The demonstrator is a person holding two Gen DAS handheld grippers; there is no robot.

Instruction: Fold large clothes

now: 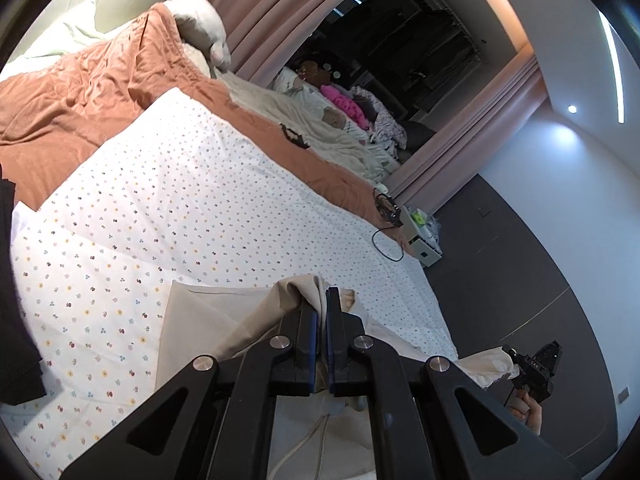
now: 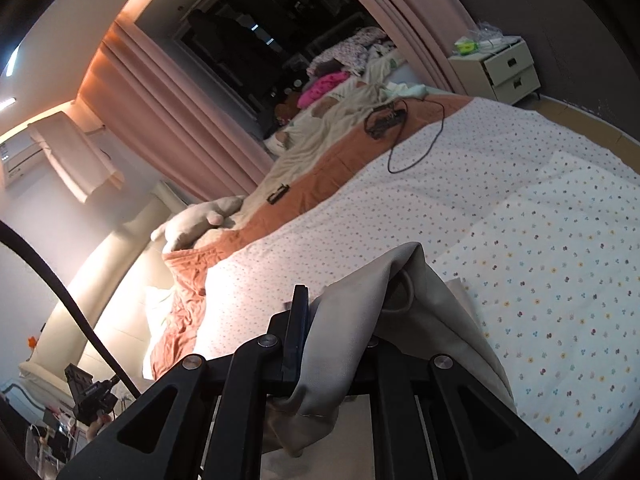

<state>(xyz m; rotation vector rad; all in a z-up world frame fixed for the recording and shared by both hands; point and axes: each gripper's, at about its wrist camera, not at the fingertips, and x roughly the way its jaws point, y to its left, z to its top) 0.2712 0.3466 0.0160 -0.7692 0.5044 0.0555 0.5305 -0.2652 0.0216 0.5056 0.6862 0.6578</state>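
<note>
Beige fabric is seen bunched nearest the lens in both wrist views: the beige garment (image 1: 208,316) is pinched between the blue pads of the left hand-held gripper (image 1: 322,300), whose jaws are brought together on a raised fold. The right hand-held gripper (image 2: 320,300) is likewise clamped on another part of the same cloth, which is draped over its far jaw so that only one finger (image 2: 298,320) is shown clearly. The garment is held at the near edge of the bed, with its loose part lying on the floral sheet (image 1: 160,208); an orange quilt (image 1: 80,92) and a plush toy (image 1: 196,20) lie well apart, towards the headboard.

The cloth is judged light, limp and smooth, likely to sag and slip unless gripped through a doubled edge. Hold is best taken at corners or along a hem, the two grips kept wide apart so the panel is pulled flat before being folded.
</note>
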